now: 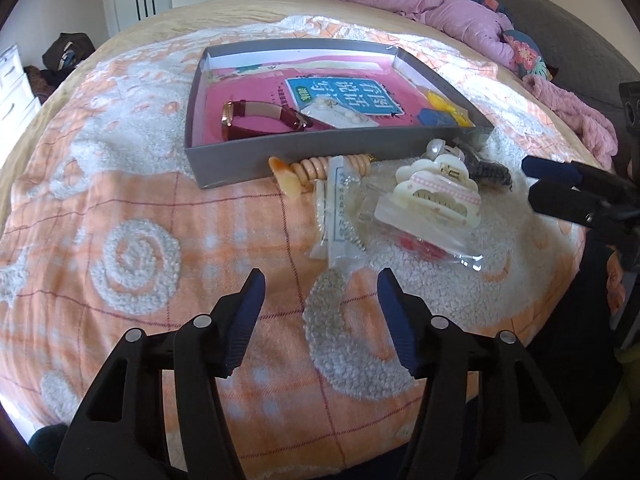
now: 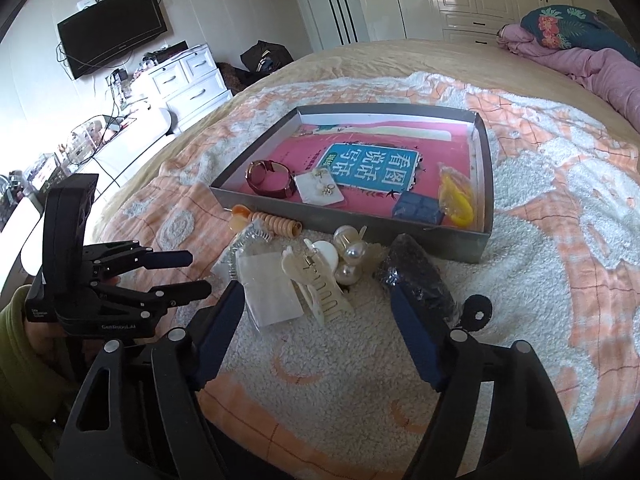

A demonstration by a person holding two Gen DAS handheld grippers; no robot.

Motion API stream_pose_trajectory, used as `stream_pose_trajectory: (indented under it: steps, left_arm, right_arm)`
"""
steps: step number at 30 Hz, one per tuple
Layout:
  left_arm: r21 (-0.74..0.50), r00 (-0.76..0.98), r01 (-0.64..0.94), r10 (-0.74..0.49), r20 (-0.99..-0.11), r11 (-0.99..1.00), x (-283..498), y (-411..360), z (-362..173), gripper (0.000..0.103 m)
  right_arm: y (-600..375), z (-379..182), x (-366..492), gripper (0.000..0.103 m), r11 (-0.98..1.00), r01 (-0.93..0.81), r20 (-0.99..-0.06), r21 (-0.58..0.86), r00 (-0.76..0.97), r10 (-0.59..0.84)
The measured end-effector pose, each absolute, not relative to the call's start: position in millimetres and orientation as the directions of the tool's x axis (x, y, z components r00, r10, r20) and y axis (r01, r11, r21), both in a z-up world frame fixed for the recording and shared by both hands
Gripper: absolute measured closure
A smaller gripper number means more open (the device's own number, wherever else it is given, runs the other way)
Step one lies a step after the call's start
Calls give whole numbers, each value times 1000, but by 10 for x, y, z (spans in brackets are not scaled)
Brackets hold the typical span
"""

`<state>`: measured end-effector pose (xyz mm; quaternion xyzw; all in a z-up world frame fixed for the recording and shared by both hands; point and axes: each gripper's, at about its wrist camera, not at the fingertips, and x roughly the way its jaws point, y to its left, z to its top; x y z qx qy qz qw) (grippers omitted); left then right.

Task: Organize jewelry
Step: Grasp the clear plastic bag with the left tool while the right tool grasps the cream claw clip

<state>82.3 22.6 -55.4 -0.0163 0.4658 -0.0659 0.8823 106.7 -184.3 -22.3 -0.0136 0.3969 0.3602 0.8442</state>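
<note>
On an orange-and-white blanket [image 1: 132, 216] spread over a bed, my left gripper [image 1: 320, 280] hangs over bare fabric with its jaws spread and nothing between them; the nearest piece, a clear packet [image 1: 340, 216], lies just beyond the fingertips. My right gripper [image 2: 316, 292] is likewise spread and holds nothing, with a cream claw clip [image 2: 320, 288] and a square clear sachet [image 2: 268, 288] lying on the blanket between and just ahead of its fingers, untouched. Its right finger sits just beside a dark wrapped bundle [image 2: 420, 276].

The loose jewelry is heaped against the near wall of a grey tray [image 2: 360, 224]: a peach spiral band [image 2: 276, 224] touching the wall, pearl pieces [image 2: 352, 256] behind the claw clip, and, in the left wrist view, a second clip with a pink stripe [image 1: 436, 200] resting on a clear bag.

Already inside the tray, on a pink book with a blue title panel [image 2: 372, 172], are a red-strapped watch [image 2: 268, 178], a white earring card [image 2: 320, 190], a blue box [image 2: 418, 208] and a yellow item in clear wrap [image 2: 456, 196].

A pink quilt [image 1: 440, 12] is bunched at the far end of the bed; a television [image 2: 112, 30] hangs on the wall above white drawers [image 2: 188, 80]
</note>
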Motion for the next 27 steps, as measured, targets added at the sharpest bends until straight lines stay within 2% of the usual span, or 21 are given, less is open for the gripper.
stream_pose_trajectory:
  steps: [3,6,9,11,13,21,27]
  left_arm:
    - [-105,553,107,-147,-820,989,882,210,-565,54]
    - [-118,541,108,-158,-826,987,982,194,-602,64]
    - [-122,528,110,-162,-834,986,1053,169,-650,64]
    - [-113,523,107,-152,-839,988,1090,157,-684,65]
    - [-112,521,107,-152,-840,988,1119,153,-693,65]
    - [-115,525,104,-153,-837,988,1208,162,-714,65]
    - [-128,525,98,-160,-836,987,1273,170,-718,65]
  right_arm:
    - [-1843,-258,1085,29,741,-616,-683,266,422,596]
    - [-1840,-291,1115,29,742,-612,-686,275,416,597]
    - [-1831,-316,1133,29,741,-612,-690,278,410,597]
    - [-1814,-342,1158,33,739,-612,-694,281,401,597]
    - [-1778,-377,1203,42,731,-617,-700,292,383,603]
    - [-1628,-516,1343,61,711,-625,-718,322,328,614]
    - [-1491,-570,1343,62,700,-655,-733,285,321,599]
